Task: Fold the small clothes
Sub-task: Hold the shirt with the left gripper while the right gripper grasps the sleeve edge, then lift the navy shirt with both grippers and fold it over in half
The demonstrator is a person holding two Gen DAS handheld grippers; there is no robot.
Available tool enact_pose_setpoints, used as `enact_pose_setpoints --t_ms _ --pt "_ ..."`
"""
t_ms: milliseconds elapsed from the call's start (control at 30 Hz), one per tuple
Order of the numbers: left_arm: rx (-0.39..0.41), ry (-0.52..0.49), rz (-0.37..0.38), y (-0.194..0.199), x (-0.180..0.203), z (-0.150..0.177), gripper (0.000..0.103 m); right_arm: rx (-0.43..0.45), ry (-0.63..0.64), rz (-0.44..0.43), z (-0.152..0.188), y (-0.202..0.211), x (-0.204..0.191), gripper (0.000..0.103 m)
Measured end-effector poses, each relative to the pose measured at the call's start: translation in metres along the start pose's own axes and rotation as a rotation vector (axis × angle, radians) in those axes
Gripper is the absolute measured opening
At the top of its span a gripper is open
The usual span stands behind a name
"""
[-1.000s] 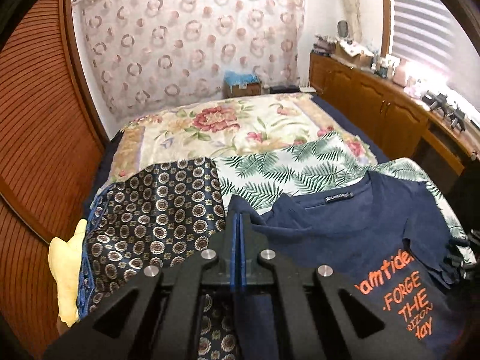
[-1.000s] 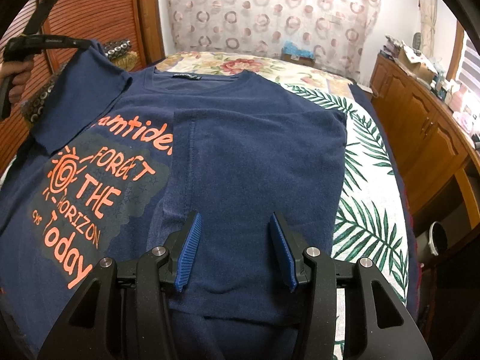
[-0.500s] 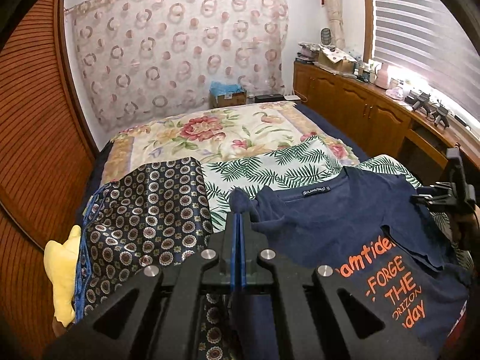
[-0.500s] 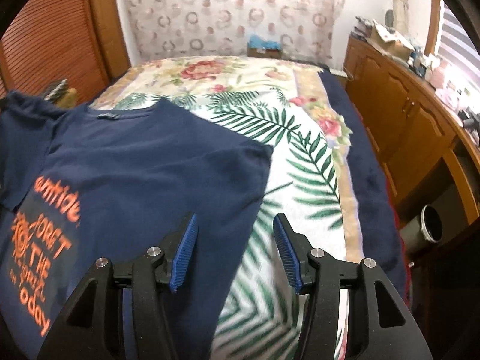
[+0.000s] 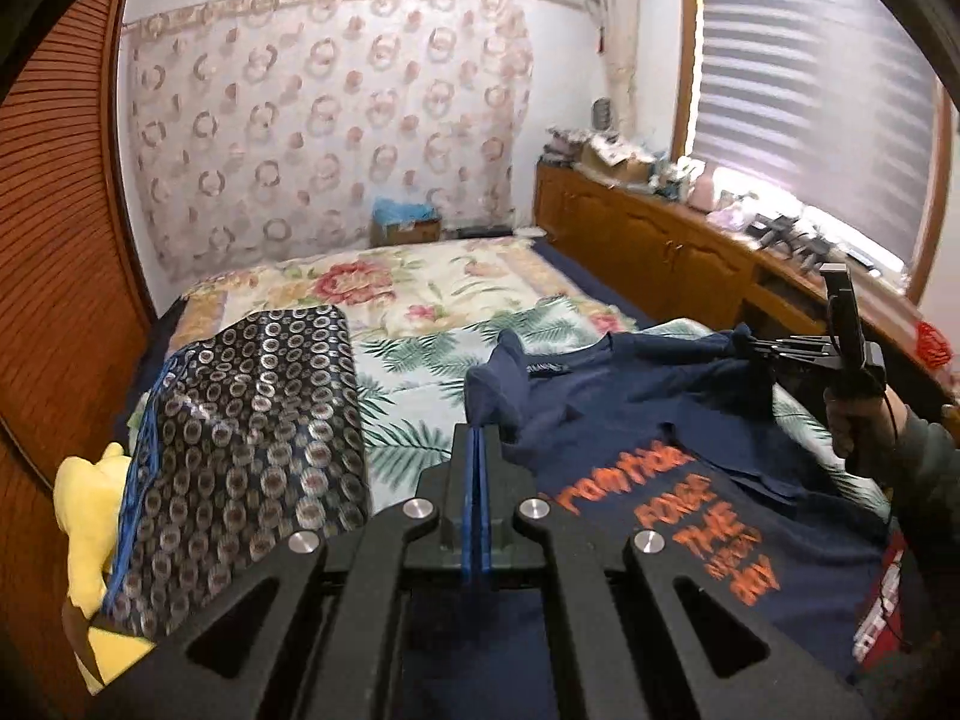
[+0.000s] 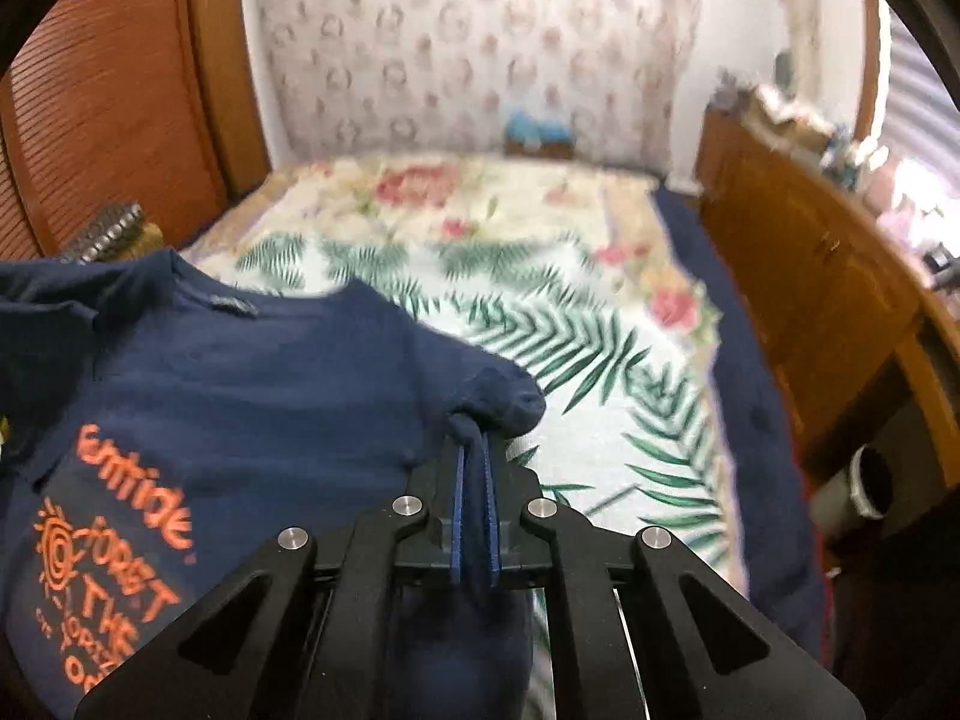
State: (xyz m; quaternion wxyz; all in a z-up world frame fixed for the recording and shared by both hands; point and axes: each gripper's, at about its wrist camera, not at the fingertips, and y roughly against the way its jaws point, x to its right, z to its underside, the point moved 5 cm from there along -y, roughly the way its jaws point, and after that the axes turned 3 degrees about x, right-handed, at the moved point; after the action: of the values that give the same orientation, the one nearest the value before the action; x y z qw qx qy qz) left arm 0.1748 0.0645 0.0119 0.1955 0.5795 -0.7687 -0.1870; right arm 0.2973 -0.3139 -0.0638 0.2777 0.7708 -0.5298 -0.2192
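**Both shoulders of the shirt now pinched**

Our right tool [image 6: 474, 462] has just clamped shut on a bunch of navy cloth at the shoulder of the T-shirt [image 6: 228, 372]; a second ago it stood open above the flat fabric. Our left tool [image 5: 477, 450] stays clenched on the opposite shoulder. The shirt lies print-up on the bed [image 5: 420, 300], over the palm-leaf cloth [image 6: 600, 360], its top edge lifted between us. We judge the garment ready to be raised or spread for the next fold.
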Motion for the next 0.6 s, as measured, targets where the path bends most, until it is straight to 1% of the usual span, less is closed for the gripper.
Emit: enact_pose_setpoints --t_ms 67,133,233,333,500,600 --pt "0.016 0.000 0.007 0.016 0.005 0.006 0.000 0.051 0.010 -0.015 0.002 0.033 -0.010 0.003" --pt "0.031 0.010 0.025 0.036 0.011 0.018 0.000 0.080 0.014 -0.031 0.004 0.059 -0.018 0.002" --pt "0.041 0.027 0.048 0.059 0.015 0.035 0.000 0.130 0.021 -0.073 0.013 0.109 -0.030 0.002" --pt "0.056 0.011 0.027 0.077 0.020 0.042 0.000 0.160 0.048 -0.101 0.027 0.150 -0.043 0.002" --pt "0.096 0.011 0.039 0.106 0.023 0.045 0.000 0.161 0.061 -0.123 0.046 0.188 -0.055 0.002" --pt "0.107 0.022 0.033 0.121 0.019 0.052 0.000 0.192 0.077 -0.120 0.048 0.210 -0.058 0.002"
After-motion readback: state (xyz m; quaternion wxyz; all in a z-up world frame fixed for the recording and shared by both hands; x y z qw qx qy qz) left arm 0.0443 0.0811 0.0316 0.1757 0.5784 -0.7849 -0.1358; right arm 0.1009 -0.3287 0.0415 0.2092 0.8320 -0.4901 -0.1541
